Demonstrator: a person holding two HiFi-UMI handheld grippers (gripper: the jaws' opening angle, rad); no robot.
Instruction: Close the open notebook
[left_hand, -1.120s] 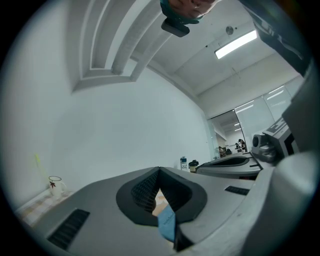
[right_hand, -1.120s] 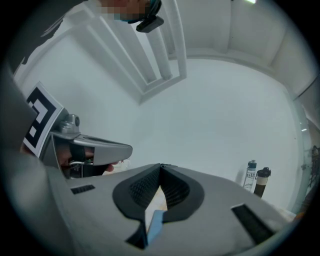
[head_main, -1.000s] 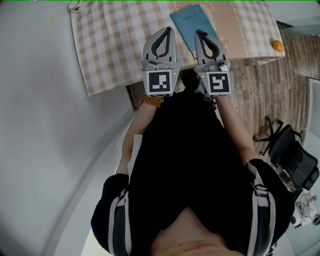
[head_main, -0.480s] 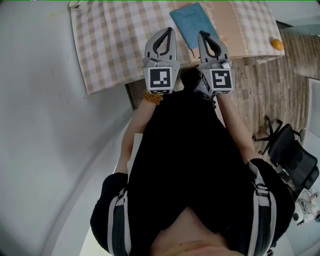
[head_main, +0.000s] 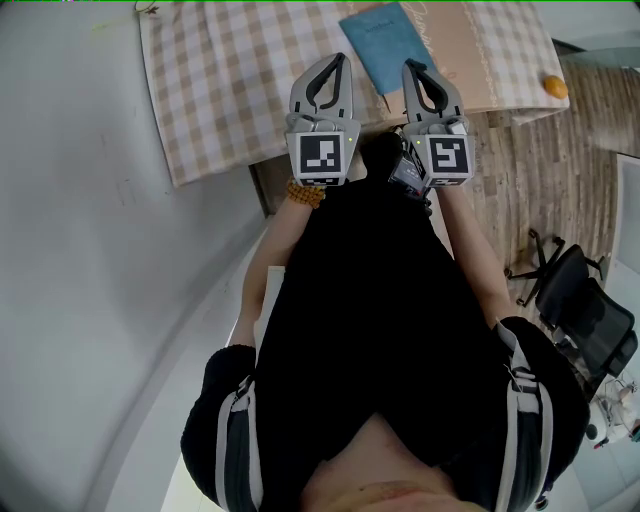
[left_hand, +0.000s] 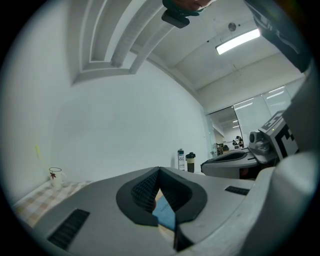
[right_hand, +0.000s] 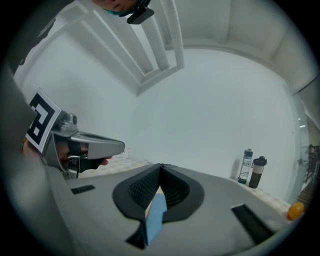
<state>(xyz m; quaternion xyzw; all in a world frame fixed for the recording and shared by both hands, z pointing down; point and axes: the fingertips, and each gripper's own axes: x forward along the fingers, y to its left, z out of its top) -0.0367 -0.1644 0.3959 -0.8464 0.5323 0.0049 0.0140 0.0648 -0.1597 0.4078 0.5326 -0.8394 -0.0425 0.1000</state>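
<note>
A blue notebook (head_main: 385, 45) lies flat on the checked tablecloth (head_main: 230, 80) with its cover facing up. In the head view my left gripper (head_main: 341, 58) and right gripper (head_main: 409, 66) are side by side over the table's near edge. Both point towards the notebook, one tip at each side of its near end. Both are shut with nothing between the jaws. In the left gripper view the notebook (left_hand: 164, 212) shows as a blue strip below the closed tips (left_hand: 159, 169). The right gripper view shows the same strip of notebook (right_hand: 156, 215) under its tips (right_hand: 161, 165).
A tan runner (head_main: 455, 50) lies under the notebook. An orange (head_main: 556, 91) sits at the table's right end, two bottles (right_hand: 246, 166) stand at the far wall and a glass cup (left_hand: 55, 176) is at the left. An office chair (head_main: 585, 310) stands on the floor to the right.
Both grippers have sunk slightly towards the table, and the right one has drifted a little to the right in the head view. Their jaws stay shut.
</note>
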